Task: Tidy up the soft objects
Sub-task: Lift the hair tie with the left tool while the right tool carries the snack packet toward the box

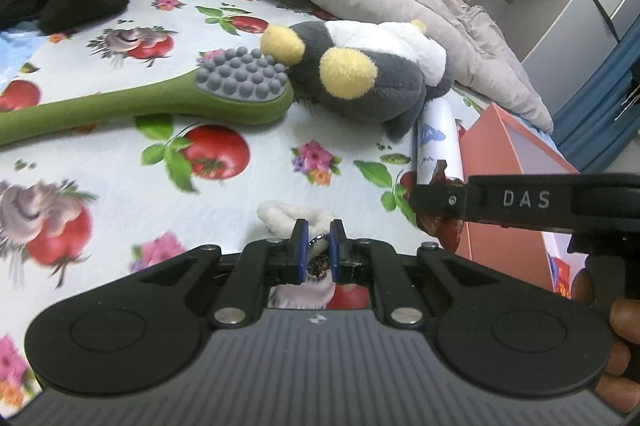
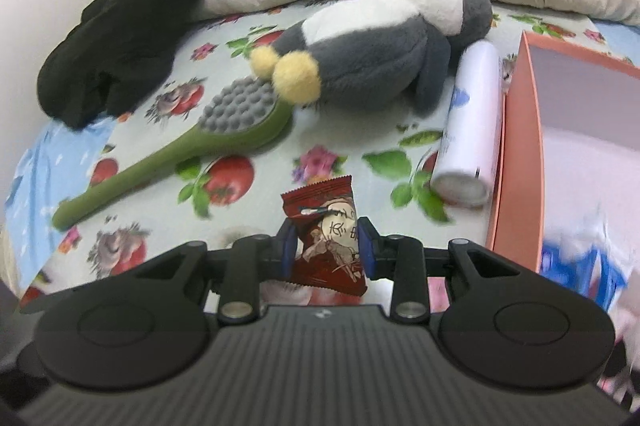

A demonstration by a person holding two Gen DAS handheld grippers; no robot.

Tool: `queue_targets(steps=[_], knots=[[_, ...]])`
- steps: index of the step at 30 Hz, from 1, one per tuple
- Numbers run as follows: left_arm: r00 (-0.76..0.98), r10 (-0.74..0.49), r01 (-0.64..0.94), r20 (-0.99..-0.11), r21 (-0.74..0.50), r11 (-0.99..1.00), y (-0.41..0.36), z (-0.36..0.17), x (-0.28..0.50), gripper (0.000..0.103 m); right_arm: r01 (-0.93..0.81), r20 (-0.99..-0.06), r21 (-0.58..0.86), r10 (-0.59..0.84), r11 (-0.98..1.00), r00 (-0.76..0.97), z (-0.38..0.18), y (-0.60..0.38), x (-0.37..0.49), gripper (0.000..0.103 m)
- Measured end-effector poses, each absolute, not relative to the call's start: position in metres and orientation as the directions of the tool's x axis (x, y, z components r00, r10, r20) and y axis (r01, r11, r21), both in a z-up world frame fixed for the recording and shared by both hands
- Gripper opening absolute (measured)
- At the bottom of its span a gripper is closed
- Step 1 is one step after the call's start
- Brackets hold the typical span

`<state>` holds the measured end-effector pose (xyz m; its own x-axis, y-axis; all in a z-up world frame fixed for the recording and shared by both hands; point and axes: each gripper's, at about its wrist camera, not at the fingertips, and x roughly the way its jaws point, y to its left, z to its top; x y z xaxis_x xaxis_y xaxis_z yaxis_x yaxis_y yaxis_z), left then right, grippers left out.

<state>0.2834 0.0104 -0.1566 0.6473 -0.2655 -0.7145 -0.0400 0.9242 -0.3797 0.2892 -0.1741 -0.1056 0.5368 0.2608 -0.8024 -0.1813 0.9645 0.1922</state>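
While the right gripper (image 2: pixel 327 246) clamps a red snack packet (image 2: pixel 326 238) at lower centre, the left gripper (image 1: pixel 319 246) pinches a fluffy white item (image 1: pixel 288 216).

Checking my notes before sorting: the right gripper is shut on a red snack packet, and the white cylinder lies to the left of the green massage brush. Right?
Not quite. In the right wrist view the white cylinder lies right of the green massage brush, against the pink box. The right gripper is indeed shut on the red snack packet.
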Motion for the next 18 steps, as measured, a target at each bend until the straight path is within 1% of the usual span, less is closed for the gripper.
queue_targets(steps=[10, 18], knots=[[0.628, -0.235, -0.053, -0.742, -0.342, 0.938, 0.030, -0.154, 0.211, 0.013, -0.216, -0.832, 0.192, 0.276, 0.957, 0.481, -0.123, -0.155, 0.219, 0.036], [0.583, -0.211, -0.099, -0.785, -0.326, 0.940, 0.057, -0.169, 0.160, 0.014, -0.259, -0.860, 0.144, 0.250, 0.955, 0.444, -0.149, -0.144, 0.176, 0.036]])
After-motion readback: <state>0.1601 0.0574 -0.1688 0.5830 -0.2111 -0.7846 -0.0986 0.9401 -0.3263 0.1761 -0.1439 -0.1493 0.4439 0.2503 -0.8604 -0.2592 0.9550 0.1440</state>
